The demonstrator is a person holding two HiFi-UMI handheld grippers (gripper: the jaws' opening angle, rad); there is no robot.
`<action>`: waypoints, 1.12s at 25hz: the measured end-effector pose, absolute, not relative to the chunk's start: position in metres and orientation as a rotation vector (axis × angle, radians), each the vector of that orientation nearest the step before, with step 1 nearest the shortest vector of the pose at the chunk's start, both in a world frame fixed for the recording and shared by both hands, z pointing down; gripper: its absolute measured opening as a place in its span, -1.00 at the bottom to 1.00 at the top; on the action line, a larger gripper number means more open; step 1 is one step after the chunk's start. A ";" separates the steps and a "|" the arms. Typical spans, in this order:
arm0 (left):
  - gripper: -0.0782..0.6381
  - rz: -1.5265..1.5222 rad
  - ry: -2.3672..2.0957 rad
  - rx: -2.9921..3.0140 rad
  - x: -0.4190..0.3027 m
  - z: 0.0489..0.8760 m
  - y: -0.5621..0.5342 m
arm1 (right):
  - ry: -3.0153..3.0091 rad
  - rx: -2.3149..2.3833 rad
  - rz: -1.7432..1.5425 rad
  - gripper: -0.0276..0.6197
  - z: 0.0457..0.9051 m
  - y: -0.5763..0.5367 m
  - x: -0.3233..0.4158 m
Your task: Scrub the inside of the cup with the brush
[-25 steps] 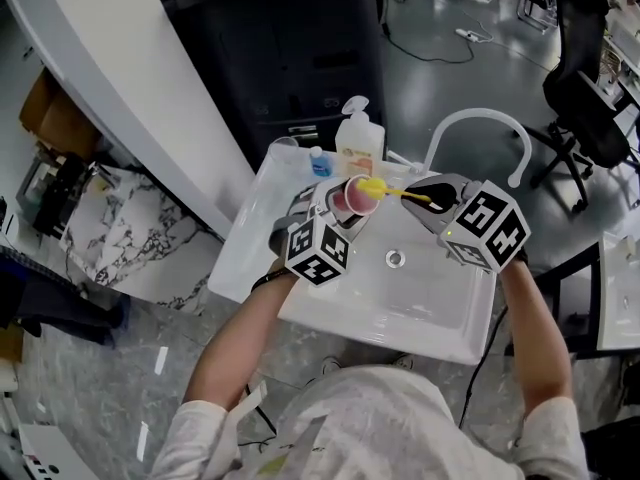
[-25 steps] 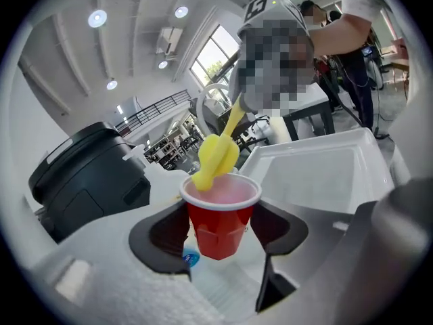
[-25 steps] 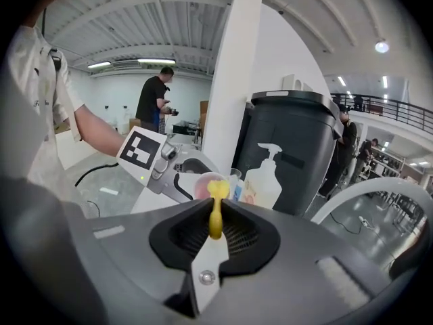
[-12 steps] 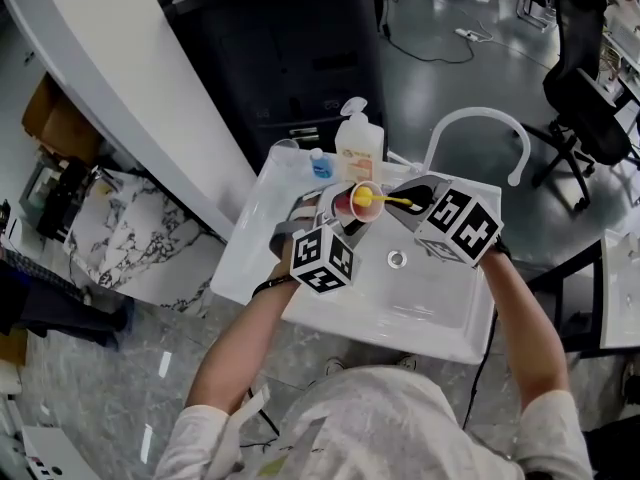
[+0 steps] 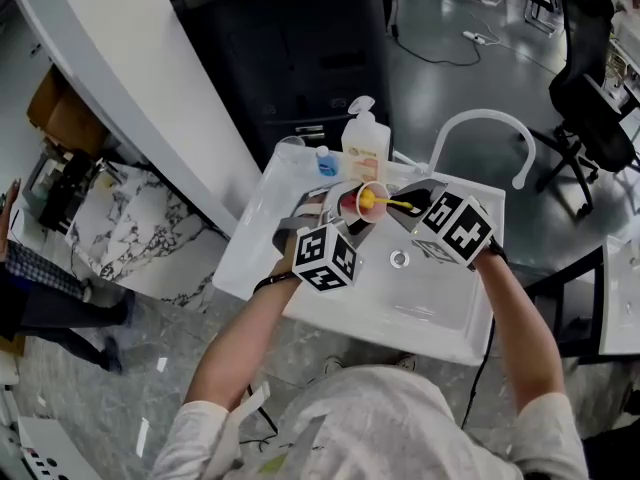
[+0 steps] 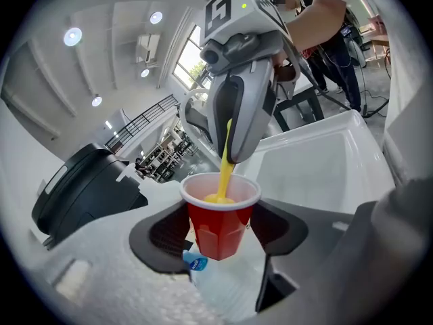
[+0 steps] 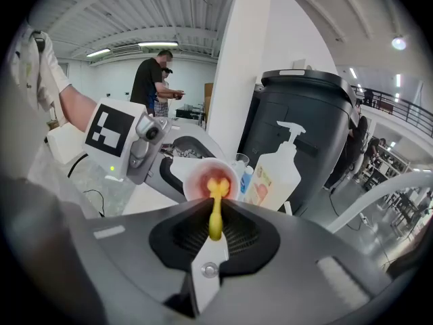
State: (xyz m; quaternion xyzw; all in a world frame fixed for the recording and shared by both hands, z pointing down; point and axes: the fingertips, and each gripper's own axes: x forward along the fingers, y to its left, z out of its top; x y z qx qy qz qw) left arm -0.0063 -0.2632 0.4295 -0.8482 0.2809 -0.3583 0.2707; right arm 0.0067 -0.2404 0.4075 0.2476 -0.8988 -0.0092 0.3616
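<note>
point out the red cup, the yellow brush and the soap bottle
red cup (image 6: 222, 225), left gripper view, on its outer wall
yellow brush (image 7: 215, 217), right gripper view, on its handle
soap bottle (image 5: 364, 150), head view, on its body

brush (image 5: 368, 199) in cup (image 5: 349, 208) | cup over sink (image 5: 432, 306) | bottle (image 5: 365, 146) behind cup

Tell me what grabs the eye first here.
A red cup is clamped in the left claw, held above the white sink. A yellow brush, gripped by the right claw, reaches down into the cup's mouth. Behind them, a pump soap bottle stands on the sink's back edge.
</note>
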 end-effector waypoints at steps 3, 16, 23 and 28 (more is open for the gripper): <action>0.01 -0.958 0.770 -2.290 -0.008 0.428 -0.266 | -2.320 0.632 0.001 -0.80 0.410 -0.238 0.007; 0.01 -0.945 0.783 -2.314 -0.008 0.431 -0.271 | -2.355 0.617 0.008 -0.80 0.409 -0.229 -0.003; 0.00 -0.957 0.777 -2.325 -0.008 0.436 -0.270 | -2.388 0.633 0.039 -0.80 0.402 -0.230 -0.003; 0.00 -0.962 0.769 -2.328 -0.008 0.438 -0.269 | -2.409 0.645 0.059 -0.80 0.396 -0.232 -0.001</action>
